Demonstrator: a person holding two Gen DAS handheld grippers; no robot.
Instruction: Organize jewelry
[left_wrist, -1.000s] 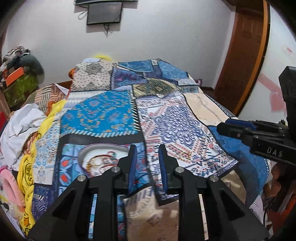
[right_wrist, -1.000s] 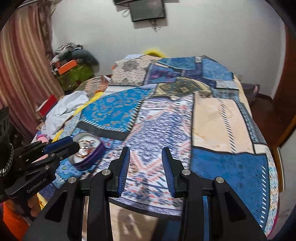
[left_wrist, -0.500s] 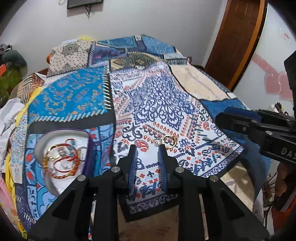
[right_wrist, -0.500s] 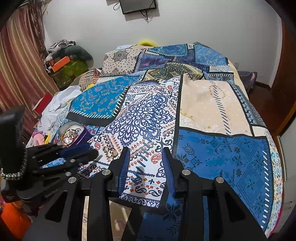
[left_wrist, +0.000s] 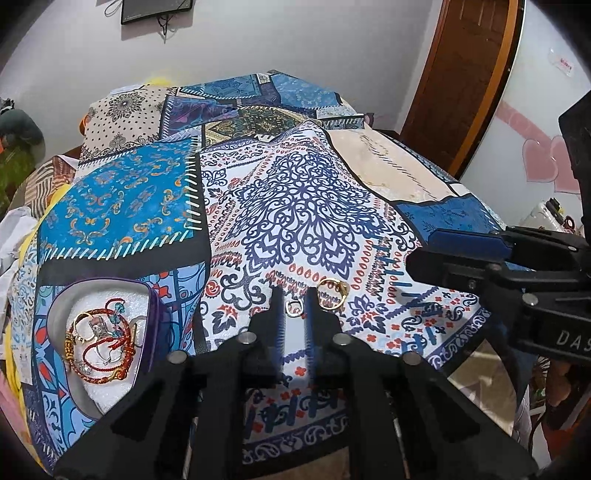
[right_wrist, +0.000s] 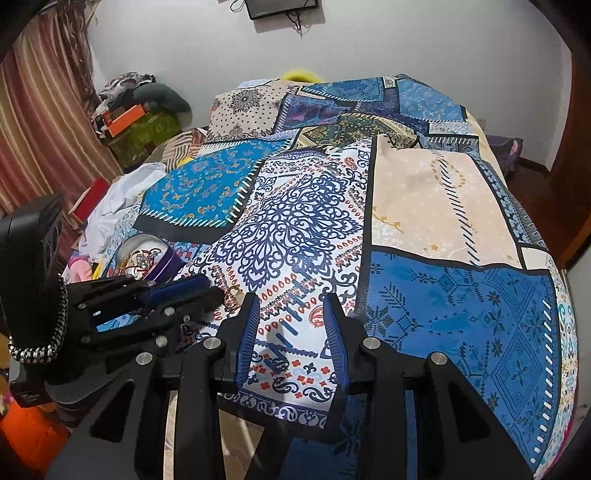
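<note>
A purple jewelry box (left_wrist: 155, 325) with a white lining lies open on the patterned bedspread at the left. It holds red cord bracelets and gold pieces (left_wrist: 99, 339). It also shows in the right wrist view (right_wrist: 168, 260). A small silver ring (left_wrist: 294, 307) lies on the spread between the tips of my left gripper (left_wrist: 294, 301), which is open with a narrow gap. A larger gold ring (left_wrist: 332, 293) lies just to its right; it also shows in the right wrist view (right_wrist: 232, 295). My right gripper (right_wrist: 291, 306) is open and empty above the spread.
The patchwork bedspread (right_wrist: 443, 203) covers the whole bed and hangs over the near edge. Clothes and boxes (right_wrist: 136, 110) are piled at the far left by a striped curtain (right_wrist: 40, 122). A wooden door (left_wrist: 469, 74) stands at the right.
Both grippers have moved forward and down toward the spread. My left gripper's tips have come down around the small ring. The box and rings now appear closer.
</note>
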